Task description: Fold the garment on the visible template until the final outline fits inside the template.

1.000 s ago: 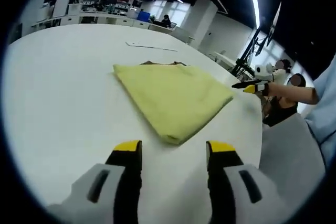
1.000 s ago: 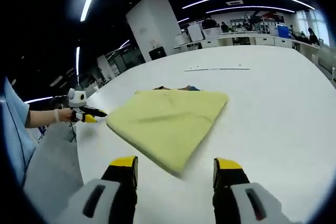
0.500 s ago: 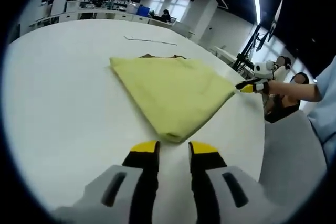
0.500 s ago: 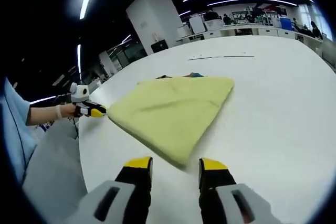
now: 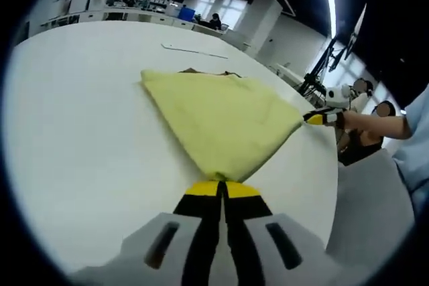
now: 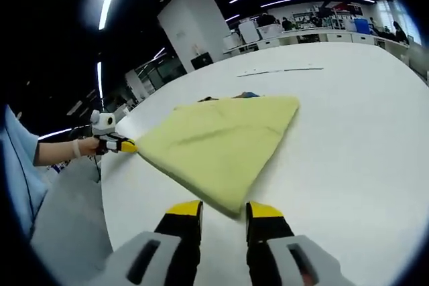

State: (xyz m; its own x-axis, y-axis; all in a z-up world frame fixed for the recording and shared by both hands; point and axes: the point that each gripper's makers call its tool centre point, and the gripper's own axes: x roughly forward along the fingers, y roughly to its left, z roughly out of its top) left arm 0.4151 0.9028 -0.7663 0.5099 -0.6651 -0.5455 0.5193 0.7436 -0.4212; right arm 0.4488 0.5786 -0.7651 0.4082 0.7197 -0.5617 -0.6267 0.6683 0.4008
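A folded yellow garment [image 5: 221,115] [image 6: 214,145] lies flat on the white table [image 5: 80,118] [image 6: 355,138]. A thin brown and blue edge [image 5: 201,72] [image 6: 231,96] peeks out from under its far side. My left gripper [image 5: 220,189] is shut, its yellow tips pinched together on the garment's near corner; in the right gripper view the left gripper [image 6: 124,145] sits at the cloth's left corner. My right gripper [image 6: 224,209] has its jaws narrowed to a small gap around another corner, and in the left gripper view the right gripper [image 5: 315,118] touches the right corner.
A thin pale strip [image 5: 194,50] [image 6: 278,70] lies on the table beyond the garment. The table's edge [image 5: 332,192] curves close on my side. A person's light blue sleeve [image 5: 412,145] [image 6: 17,165] is near. Desks and people stand far behind.
Both pairs of jaws have drawn in over the garment's corners. The left went from wide open to fully shut on its corner; the right narrowed to a small gap.
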